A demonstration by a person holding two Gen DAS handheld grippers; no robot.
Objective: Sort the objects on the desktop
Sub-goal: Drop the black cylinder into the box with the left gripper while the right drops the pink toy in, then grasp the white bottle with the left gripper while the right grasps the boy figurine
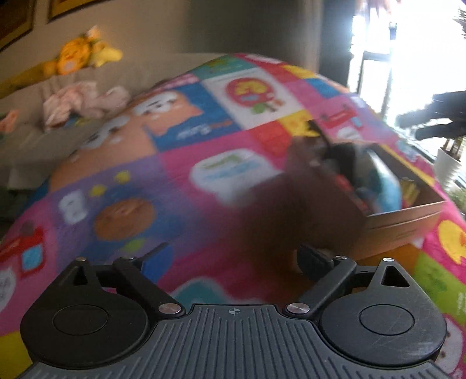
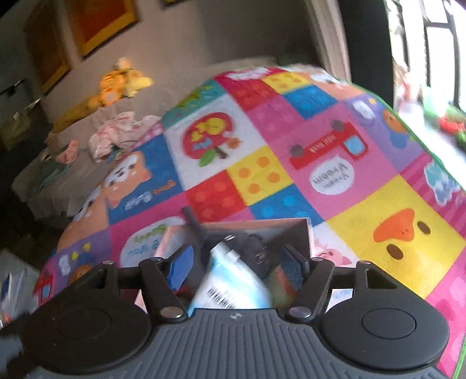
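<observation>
A cardboard box sits on the colourful play mat at the right of the left wrist view and holds several items, among them a blue-and-white packet. A blurred dark brown thing hangs in front of my left gripper, whose fingers stand wide apart. In the right wrist view my right gripper is open right above the box. Between its blue pads lie a white-and-blue packet with a barcode and a black object.
A grey sofa with a yellow plush toy and pink cloth stands behind the mat. A bright window and a white plant pot are at the right. Framed pictures hang on the wall.
</observation>
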